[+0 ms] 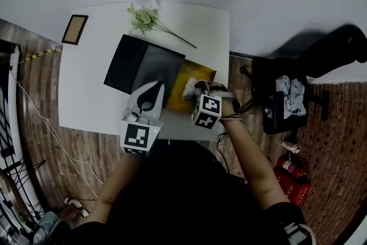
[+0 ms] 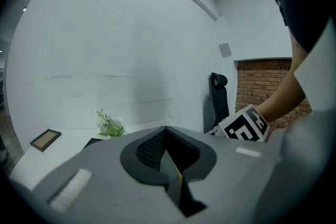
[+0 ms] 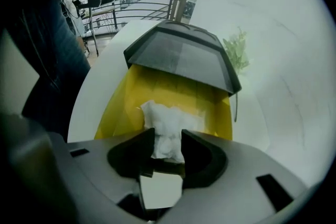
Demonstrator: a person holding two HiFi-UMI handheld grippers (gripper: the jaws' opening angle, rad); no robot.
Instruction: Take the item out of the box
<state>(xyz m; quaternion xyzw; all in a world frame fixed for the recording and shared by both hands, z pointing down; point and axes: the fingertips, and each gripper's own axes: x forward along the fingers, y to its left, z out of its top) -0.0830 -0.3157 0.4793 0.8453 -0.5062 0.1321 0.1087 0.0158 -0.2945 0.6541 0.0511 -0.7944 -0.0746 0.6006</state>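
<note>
A black box (image 1: 143, 69) lies on the white table (image 1: 86, 94), and its yellow inner tray (image 1: 200, 73) is slid out to the right. A crumpled white wad (image 3: 168, 123) rests in the yellow tray (image 3: 126, 107), in front of the black sleeve (image 3: 181, 57). My right gripper (image 3: 168, 136) reaches into the tray with its jaws wide apart; the near end of the wad sits between them. In the head view that gripper (image 1: 198, 88) is at the tray's near end. My left gripper (image 1: 157, 85) is shut, with its tip at the black box's near edge.
A green plant sprig (image 1: 146, 17) and a small framed picture (image 1: 74, 29) lie at the table's far side. A black office chair (image 1: 287, 100) with cloth on it stands right of the table, and a red extinguisher (image 1: 292, 172) lies on the floor. Cables run along the floor at left.
</note>
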